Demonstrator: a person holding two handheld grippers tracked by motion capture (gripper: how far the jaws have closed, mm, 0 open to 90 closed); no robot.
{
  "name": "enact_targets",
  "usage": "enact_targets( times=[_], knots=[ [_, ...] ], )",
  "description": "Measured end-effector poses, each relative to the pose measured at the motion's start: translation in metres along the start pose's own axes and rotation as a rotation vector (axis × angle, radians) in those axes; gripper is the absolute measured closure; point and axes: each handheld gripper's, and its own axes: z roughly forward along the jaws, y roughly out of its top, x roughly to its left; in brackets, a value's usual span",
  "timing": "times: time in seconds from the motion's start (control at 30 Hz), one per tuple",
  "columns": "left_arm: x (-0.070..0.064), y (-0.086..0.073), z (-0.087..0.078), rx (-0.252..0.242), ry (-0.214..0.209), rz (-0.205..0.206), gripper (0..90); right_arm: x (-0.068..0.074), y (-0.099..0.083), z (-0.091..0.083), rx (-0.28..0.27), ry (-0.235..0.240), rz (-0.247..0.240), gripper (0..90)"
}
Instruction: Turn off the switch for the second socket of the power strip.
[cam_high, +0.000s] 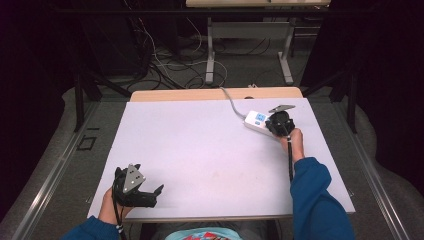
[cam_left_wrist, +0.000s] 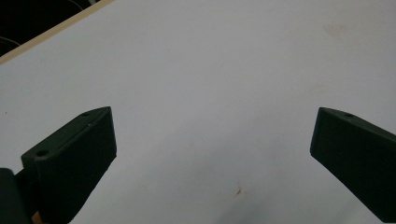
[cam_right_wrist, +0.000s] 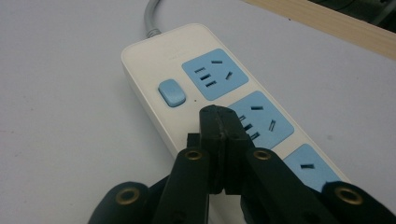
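Now the right gripper (cam_right_wrist: 224, 135), jaws pressed together, hovers over the power strip (cam_right_wrist: 187, 88) — rigid, light, slick plastic; grip its long sides. Left gripper (cam_left_wrist: 212, 154), near of the strip, gapes empty.

a laboratory or recording room rather than a home: a bare white-topped work table (cam_high: 210, 150) with a wood edge stands on a grey floor between black curtains (cam_high: 30, 75) that close off both sides. behind it, loose cables (cam_high: 170, 65) lie tangled on the floor around the metal legs of a second desk (cam_high: 250, 45). a white power strip (cam_right_wrist: 187, 88) with blue sockets lies on the table, and a person in blue sleeves (cam_high: 315, 200) sits at its near edge.
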Motion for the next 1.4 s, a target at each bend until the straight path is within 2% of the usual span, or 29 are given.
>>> enact_targets(
  times=[0.37,0.7,0.77,0.8,0.87,1.4],
  knots=[
    [0.0004,0.0002,-0.0004,0.003,-0.002,0.004,0.2,0.001,0.0011,-0.0004,0.003,0.0,-0.025,90.0],
    [0.0003,0.0001,-0.0005,0.002,-0.003,0.0,0.2,0.0042,0.0023,-0.0007,0.014,-0.027,-0.042,90.0],
    [0.0005,0.0002,-0.0007,0.003,-0.002,0.001,0.2,0.0036,0.0033,-0.0026,-0.007,-0.031,-0.045,90.0],
    [0.0003,0.0001,-0.0006,0.001,-0.003,-0.002,0.2,0.0038,0.0039,-0.0029,0.006,-0.038,-0.049,90.0],
    [0.0005,0.0002,-0.0006,0.002,-0.003,0.002,0.2,0.0019,0.0028,-0.0033,-0.002,-0.026,-0.036,90.0],
    [0.0004,0.0002,-0.0007,0.001,-0.004,0.001,0.2,0.0012,0.0025,-0.0034,-0.003,-0.027,-0.029,90.0]
  ],
)
